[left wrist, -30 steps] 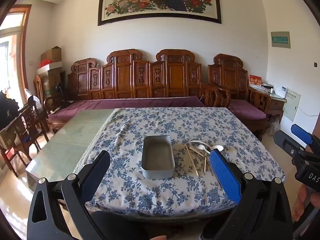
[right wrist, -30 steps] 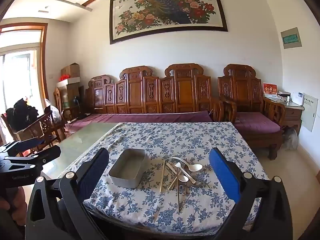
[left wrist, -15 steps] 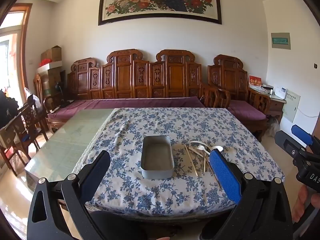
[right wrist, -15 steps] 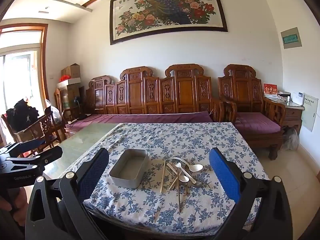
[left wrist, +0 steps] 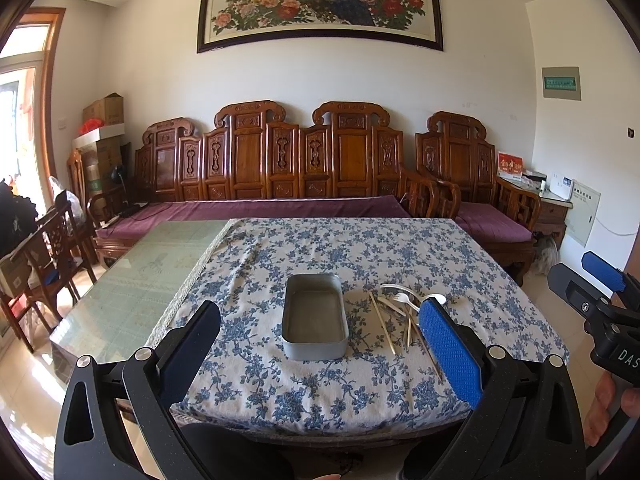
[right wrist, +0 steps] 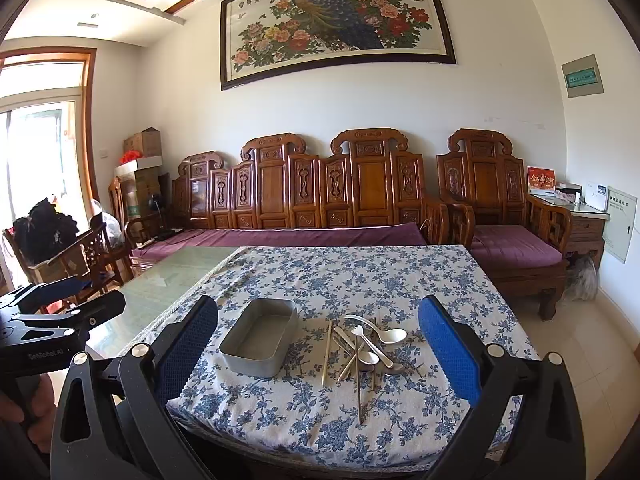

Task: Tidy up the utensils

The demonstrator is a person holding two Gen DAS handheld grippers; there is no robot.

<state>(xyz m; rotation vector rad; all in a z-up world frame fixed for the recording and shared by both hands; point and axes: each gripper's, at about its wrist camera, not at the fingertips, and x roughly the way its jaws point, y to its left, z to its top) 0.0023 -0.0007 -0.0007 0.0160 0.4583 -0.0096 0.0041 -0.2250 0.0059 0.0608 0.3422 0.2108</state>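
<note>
A grey metal tray [left wrist: 314, 316] sits empty on the blue floral tablecloth [left wrist: 344, 248]; it also shows in the right wrist view [right wrist: 260, 336]. To its right lies a loose pile of utensils [right wrist: 362, 350]: white spoons, metal spoons, a fork and chopsticks, also in the left wrist view [left wrist: 400, 308]. My left gripper [left wrist: 320, 344] is open and empty, held back from the table's near edge. My right gripper [right wrist: 318, 344] is open and empty, also short of the near edge. Each gripper shows at the other view's side.
The cloth covers the right part of a glass-topped table [left wrist: 140, 280]. A carved wooden sofa with purple cushions [left wrist: 280, 208] stands behind it, an armchair [right wrist: 508, 240] at right, wooden chairs [left wrist: 48, 248] at left.
Both views have shifted very slightly; the table sits marginally closer. Both grippers stay open and nothing on the table has moved.
</note>
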